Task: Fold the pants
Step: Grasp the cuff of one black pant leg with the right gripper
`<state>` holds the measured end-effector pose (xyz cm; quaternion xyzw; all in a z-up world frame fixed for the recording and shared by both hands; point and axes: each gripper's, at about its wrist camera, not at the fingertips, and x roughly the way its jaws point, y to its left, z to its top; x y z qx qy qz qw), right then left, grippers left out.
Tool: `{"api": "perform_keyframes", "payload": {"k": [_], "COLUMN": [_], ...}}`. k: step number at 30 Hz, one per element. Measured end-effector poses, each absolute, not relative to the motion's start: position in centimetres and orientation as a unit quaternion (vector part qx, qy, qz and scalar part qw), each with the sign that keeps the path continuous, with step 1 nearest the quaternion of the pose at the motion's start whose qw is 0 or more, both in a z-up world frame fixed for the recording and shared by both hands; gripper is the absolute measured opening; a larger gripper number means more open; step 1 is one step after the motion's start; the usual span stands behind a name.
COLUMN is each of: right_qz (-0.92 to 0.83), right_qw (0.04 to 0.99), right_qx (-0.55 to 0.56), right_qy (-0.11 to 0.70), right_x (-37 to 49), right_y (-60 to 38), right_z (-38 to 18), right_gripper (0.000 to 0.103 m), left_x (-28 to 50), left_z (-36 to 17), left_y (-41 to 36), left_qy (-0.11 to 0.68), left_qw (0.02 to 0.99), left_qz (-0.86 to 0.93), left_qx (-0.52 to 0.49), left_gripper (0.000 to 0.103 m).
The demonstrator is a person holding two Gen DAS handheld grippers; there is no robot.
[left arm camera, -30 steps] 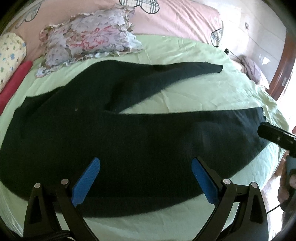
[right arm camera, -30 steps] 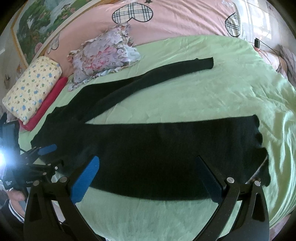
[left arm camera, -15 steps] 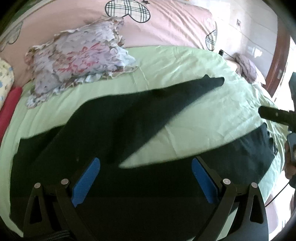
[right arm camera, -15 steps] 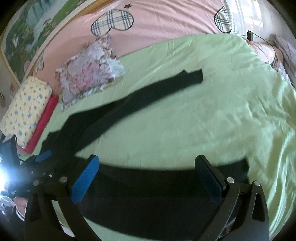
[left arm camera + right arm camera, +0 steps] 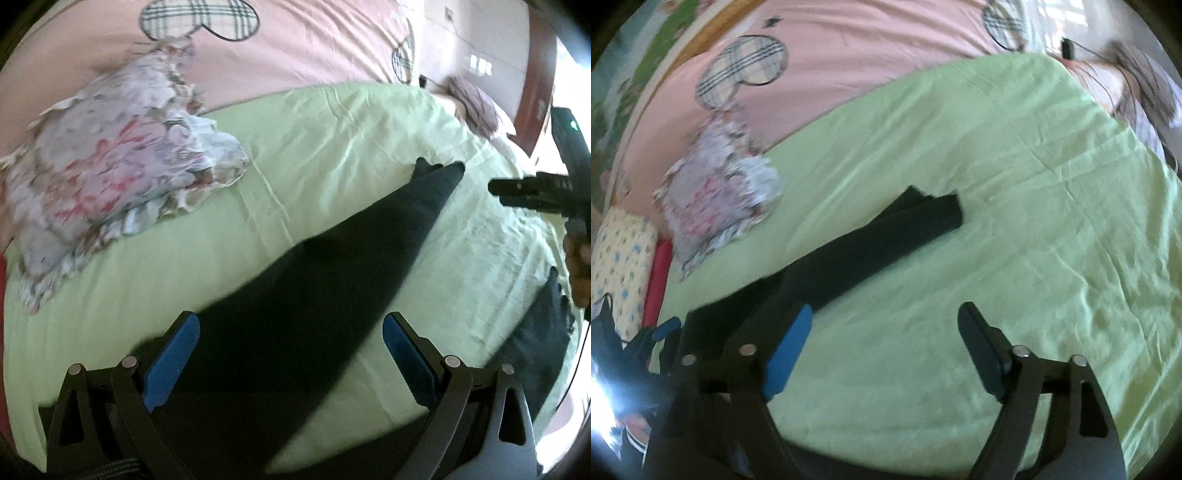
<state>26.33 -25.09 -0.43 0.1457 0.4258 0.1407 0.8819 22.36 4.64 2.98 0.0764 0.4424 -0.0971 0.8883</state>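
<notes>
Pants (image 5: 332, 273), black, lie spread on a pale green sheet (image 5: 332, 140) that covers the bed. In the left wrist view one leg runs from the lower middle up and to the right, and its cuff ends on bare sheet near the far right side of the bed; a second dark stretch of the same garment shows at the right edge, well apart from the first leg, with green sheet between the two. In the right wrist view the far leg (image 5: 871, 236) lies as a diagonal band whose cuff points to the right, resting flat on the sheet. Left gripper (image 5: 291, 350): jaws stand wide apart, blue pads facing each other, black cloth seen between and below them; whether a pad touches the cloth I cannot tell. Right gripper (image 5: 886, 343): jaws have just been closing but a clear gap remains, with only green sheet visible in it and the pants leg just beside its left finger. A floral ruffled pillow (image 5: 110, 166) sits on the sheet toward the head of the bed, to the left of the legs. Behind it lies a pink cover with plaid heart patches (image 5: 199, 18). A yellow patterned pillow (image 5: 620, 258) and a red roll (image 5: 657, 273) lie at the left edge in the right wrist view. Both frames are blurred.
</notes>
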Motion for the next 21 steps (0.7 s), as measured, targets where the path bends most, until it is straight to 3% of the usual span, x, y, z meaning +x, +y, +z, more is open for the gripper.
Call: {"api": "perform_keyframes", "payload": {"k": [14,16,18,21], "right_qz": [0.089,0.084,0.081,0.078], "right_qw": [0.834,0.832,0.833,0.838], "right_qx": [0.267,0.266,0.262,0.254], "right_qy": [0.474,0.479,0.481,0.477], "right_x": [34.8,35.2,35.4,35.3], "right_y": [-28.2,-28.0,-27.9,-27.8], "right_z": [-2.8,-3.1,-3.4,-3.4], "right_gripper": [0.074,0.064,0.053,0.039], "left_x": [30.8,30.9,30.7,30.5], "left_z": [-0.9,-1.4,-2.0,-2.6], "left_y": [5.1,4.8,4.4,4.0], "left_qy": [0.515,0.523,0.531,0.543], "left_qw": [0.83,0.822,0.813,0.802], "left_qz": [-0.197,-0.208,-0.222,-0.236], "left_qx": [0.082,0.084,0.089,0.082], "left_gripper": [0.099,0.097,0.089,0.054]}}
